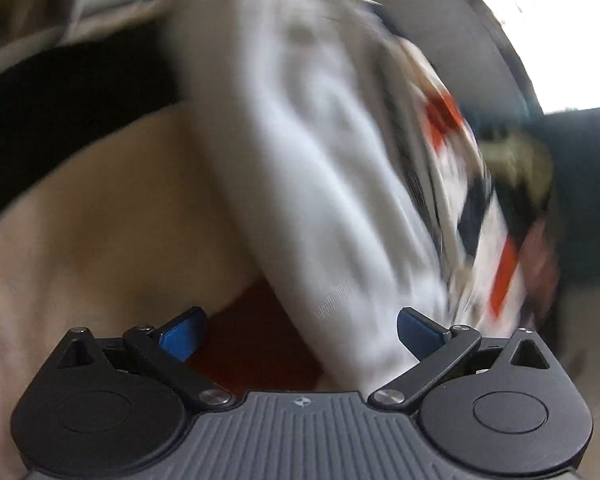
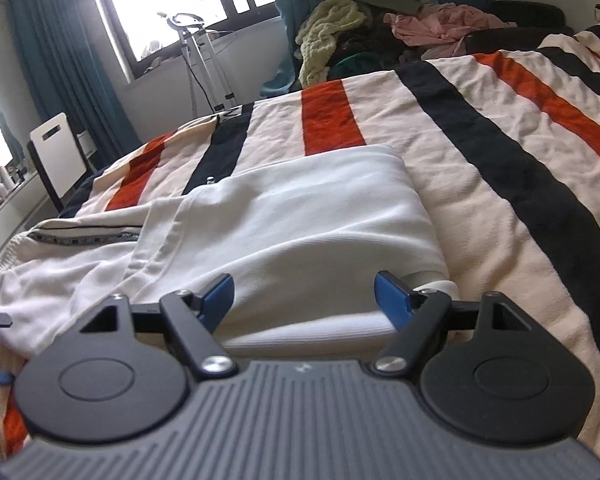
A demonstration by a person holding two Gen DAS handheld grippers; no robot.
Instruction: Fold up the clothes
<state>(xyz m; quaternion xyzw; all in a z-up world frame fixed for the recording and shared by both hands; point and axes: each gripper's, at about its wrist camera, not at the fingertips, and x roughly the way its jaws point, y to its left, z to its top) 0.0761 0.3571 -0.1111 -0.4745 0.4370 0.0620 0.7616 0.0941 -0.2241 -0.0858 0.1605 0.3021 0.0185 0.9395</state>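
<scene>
A white garment (image 2: 292,220) lies partly folded on the striped bedspread (image 2: 480,152). My right gripper (image 2: 304,298) is open, low over the garment's near edge, blue fingertips (image 2: 220,292) spread apart on either side of the fold. In the left wrist view the picture is motion-blurred: the white garment (image 1: 320,184) runs diagonally across the cream and black blanket (image 1: 100,232). My left gripper (image 1: 300,334) is open just over the garment's near end, with nothing held between its blue fingertips (image 1: 180,336).
A pile of loose clothes (image 2: 400,28) sits at the far end of the bed. A window (image 2: 172,4) with teal curtains, a white stand (image 2: 196,52) and a chair (image 2: 58,156) stand beyond the bed's left side.
</scene>
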